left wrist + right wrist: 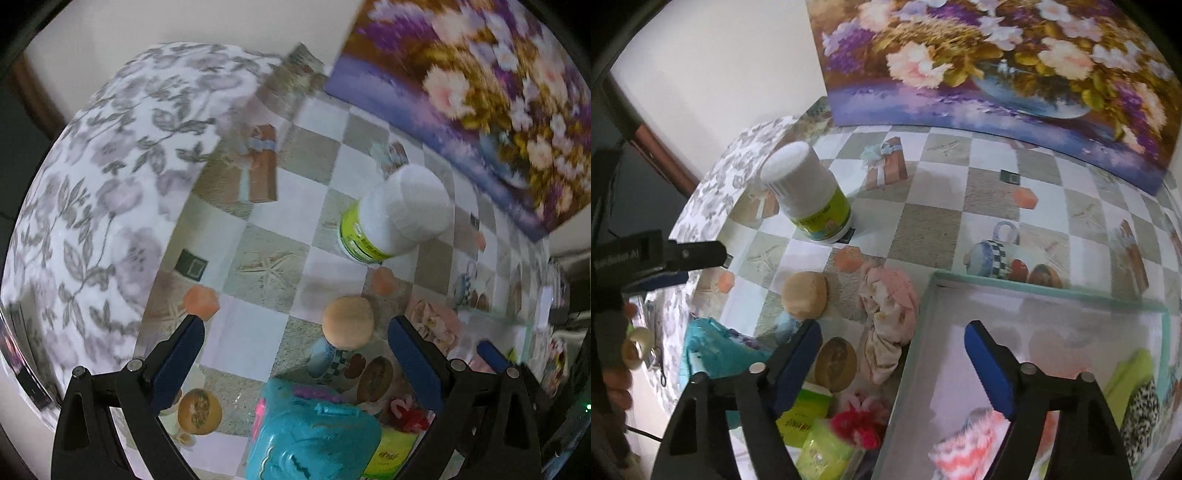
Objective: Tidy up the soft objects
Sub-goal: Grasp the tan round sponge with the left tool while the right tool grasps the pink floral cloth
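- A shallow box with a mint-green rim [1049,291] sits on a checkered tablecloth [923,229]; it appears to be where the soft things are gathered.
- Already inside it: a pink-and-white fuzzy item [964,439], a green cloth [1134,373] and a black-and-white patterned piece [1143,413]. The sorting looks partly done.
- Still outside, just left of the box: a pink floral scrunchie [888,317], a round tan sponge puff [805,295], a red-and-pink fluffy item [858,421] and a teal pouch [716,350].
- The right gripper [894,354] hovers with its jaws spread wide and empty, one finger over the box, the other over the scrunchie side.
- The left gripper [295,343] is also spread wide and holds nothing; the puff [347,321] lies between its fingers and the pouch [314,435] lies close below.
- Around them: an upright white jar with a green label [812,192], green packets [809,428] and a flower painting [997,59] at the back.
- The jar stands well apart from the loose items; the packets crowd the fluffy item and may hinder picking it.
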### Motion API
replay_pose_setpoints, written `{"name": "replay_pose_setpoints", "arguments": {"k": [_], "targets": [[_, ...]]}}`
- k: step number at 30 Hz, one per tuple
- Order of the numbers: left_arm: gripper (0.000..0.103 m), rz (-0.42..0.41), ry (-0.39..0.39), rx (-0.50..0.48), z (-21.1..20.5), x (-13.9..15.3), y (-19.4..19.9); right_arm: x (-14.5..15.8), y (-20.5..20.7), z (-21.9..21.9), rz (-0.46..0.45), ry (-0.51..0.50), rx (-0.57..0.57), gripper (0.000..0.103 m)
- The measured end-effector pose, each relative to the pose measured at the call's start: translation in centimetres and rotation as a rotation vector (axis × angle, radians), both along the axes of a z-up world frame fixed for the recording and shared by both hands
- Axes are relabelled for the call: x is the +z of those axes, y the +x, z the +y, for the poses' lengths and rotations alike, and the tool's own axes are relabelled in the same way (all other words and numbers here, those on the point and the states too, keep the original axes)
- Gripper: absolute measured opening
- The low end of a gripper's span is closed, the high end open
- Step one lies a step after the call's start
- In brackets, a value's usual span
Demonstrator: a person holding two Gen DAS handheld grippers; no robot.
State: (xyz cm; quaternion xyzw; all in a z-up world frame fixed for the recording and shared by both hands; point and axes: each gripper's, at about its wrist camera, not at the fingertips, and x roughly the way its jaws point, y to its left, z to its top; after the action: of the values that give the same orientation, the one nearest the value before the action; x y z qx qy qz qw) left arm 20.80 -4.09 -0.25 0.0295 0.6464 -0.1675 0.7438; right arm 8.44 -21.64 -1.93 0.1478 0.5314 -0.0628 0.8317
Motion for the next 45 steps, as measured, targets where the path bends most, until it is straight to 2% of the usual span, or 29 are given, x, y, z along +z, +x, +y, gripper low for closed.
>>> {"name": "replay_pose_setpoints", "arguments": {"k": [4, 9, 12, 17, 20, 28, 35, 38, 45], "targets": [[0.099, 0.051, 0.041, -0.032, -1.4, -0.7, 0.5, -1.0, 1.1, 0.1, 0.007, -0.008, 0.027, 0.067], [0.099, 0.046, 0.095, -0.085, -3.7, -1.3, 0.4, -1.8, 1.9, 0.1, -0.001, -0.019, 0.056, 0.056], [0.098, 0.067, 0.117, -0.106, -5.0, -2.2, 0.3, -2.2, 2.2, 0.0, -0.002, -0.011, 0.066, 0.054], [0.086, 0.103, 0.148, -0.097, -5.8, -3.8, 0.7, -2.4, 2.3, -0.2, -0.013, -0.011, 0.069, 0.051], [0.085, 0.122, 0.155, -0.087, -6.2, -4.8, 0.8, -2.4, 2.2, -0.5, -0.018, -0.004, 0.068, 0.048], [0.074, 0.148, 0.198, -0.119, -8.4, -6.8, 0.8, -2.0, 1.9, -0.9, -0.031, 0.014, 0.060, 0.046], [0.049, 0.154, 0.212, -0.147, -10.0, -7.7, 1.0, -1.7, 2.0, -0.5, -0.041, 0.011, 0.079, 0.046], [0.049, 0.146, 0.216, -0.143, -10.2, -7.9, 1.2, -1.6, 1.9, -0.4, -0.043, 0.014, 0.079, 0.046], [0.049, 0.145, 0.220, -0.092, -7.5, -7.4, 2.0, -1.9, 2.0, 0.0, -0.037, 0.033, 0.098, 0.046]]}}
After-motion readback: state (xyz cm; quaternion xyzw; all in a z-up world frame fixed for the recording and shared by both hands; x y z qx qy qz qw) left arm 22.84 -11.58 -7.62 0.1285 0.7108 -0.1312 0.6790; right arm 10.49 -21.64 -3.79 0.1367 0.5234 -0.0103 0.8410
